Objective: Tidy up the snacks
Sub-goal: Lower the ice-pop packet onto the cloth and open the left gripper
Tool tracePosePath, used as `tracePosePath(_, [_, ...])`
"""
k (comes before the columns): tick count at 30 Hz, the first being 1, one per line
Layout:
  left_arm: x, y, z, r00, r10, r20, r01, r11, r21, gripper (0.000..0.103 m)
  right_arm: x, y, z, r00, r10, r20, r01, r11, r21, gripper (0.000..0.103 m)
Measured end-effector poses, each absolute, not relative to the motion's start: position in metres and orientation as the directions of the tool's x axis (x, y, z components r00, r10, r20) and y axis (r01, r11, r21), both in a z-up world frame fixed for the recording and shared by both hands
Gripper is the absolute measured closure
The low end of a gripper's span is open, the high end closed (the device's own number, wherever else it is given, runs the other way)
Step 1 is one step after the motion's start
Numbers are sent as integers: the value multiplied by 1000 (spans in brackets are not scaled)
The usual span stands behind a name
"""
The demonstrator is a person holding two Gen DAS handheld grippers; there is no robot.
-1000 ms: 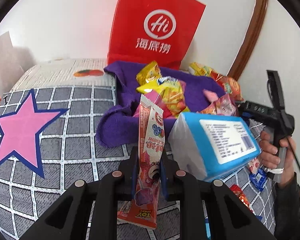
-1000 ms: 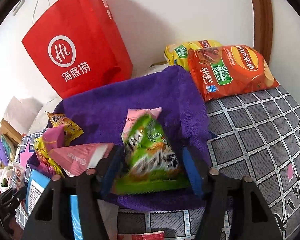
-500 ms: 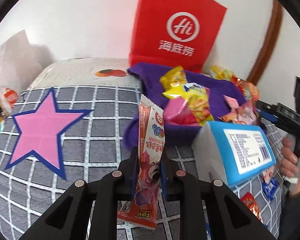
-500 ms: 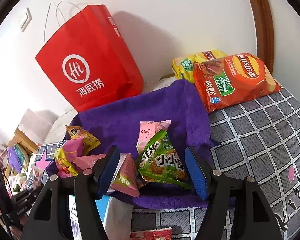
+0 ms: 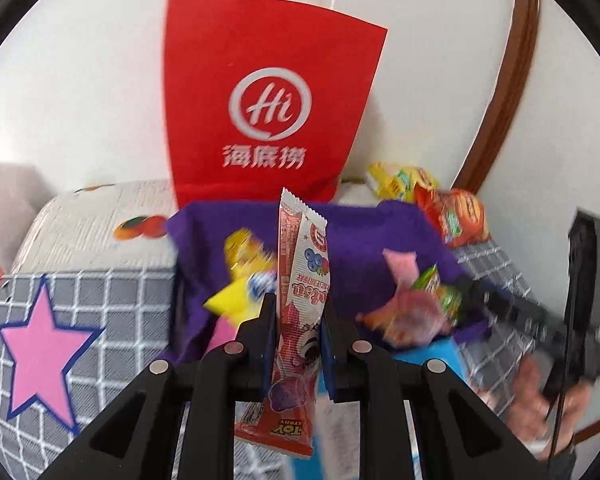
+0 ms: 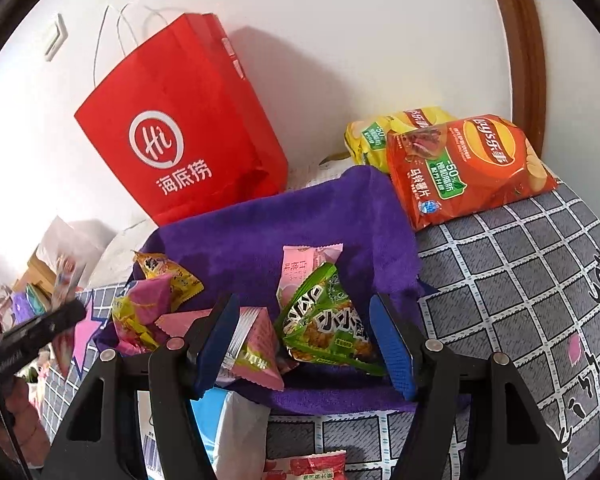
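Now standing released, right hand-held gripper (image 6: 306,342) with blue pads spread wide over the near edge of the purple towel (image 6: 268,236), having let go of the green snack packet (image 6: 328,328) clamped there a second ago. Lying on the purple towel now, that green snack packet, leaning on a pink packet (image 6: 306,266) behind it, with a pink triangular packet (image 6: 256,354) just to its left and yellow packets (image 6: 168,274) further left on the same towel. Meaning one more snack delivered to the pile, and the right side free for the next pick, judging by the loose red packet (image 6: 308,466) on the checked bed cover (image 6: 512,280) in front of the purple towel. Still clenching the long red candy stick (image 5: 298,320) upright, left hand-held gripper (image 5: 296,344), and swinging toward the purple towel from its near-left side, closer than half a second ago. Likely heading for the same pile. Standing behind the purple towel, a red paper bag (image 6: 180,128); lying at its far right corner, orange and yellow crisp bags (image 6: 460,168).
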State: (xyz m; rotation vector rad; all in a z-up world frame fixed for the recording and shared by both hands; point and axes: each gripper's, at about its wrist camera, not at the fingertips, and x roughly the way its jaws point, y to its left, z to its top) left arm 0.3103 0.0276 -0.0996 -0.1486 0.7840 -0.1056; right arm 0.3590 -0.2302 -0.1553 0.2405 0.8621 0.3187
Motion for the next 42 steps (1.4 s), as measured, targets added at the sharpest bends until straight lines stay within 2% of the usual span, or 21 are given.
tracePosePath(6, [348,10,-98,702,-202,-683,44,969,-242,84,360,-237,-154,614,367,-698,-151,923,353,36])
tracePosePath(17, [382,8,-144,628,-224,-745,-7,956,-293,84,357,-232,-154,602,394,-694,-171,913,370,36])
tracePosePath(26, [382,1,-143,624,-208,-753,28,969,-244,84,353,-221,-151,597,393,-700,-197,917,347,36])
tracePosePath(42, [383,1,-140,607,-187,-773,34,977,-210,82,364,-235,-164,553,446,-703,-149,884,443,36])
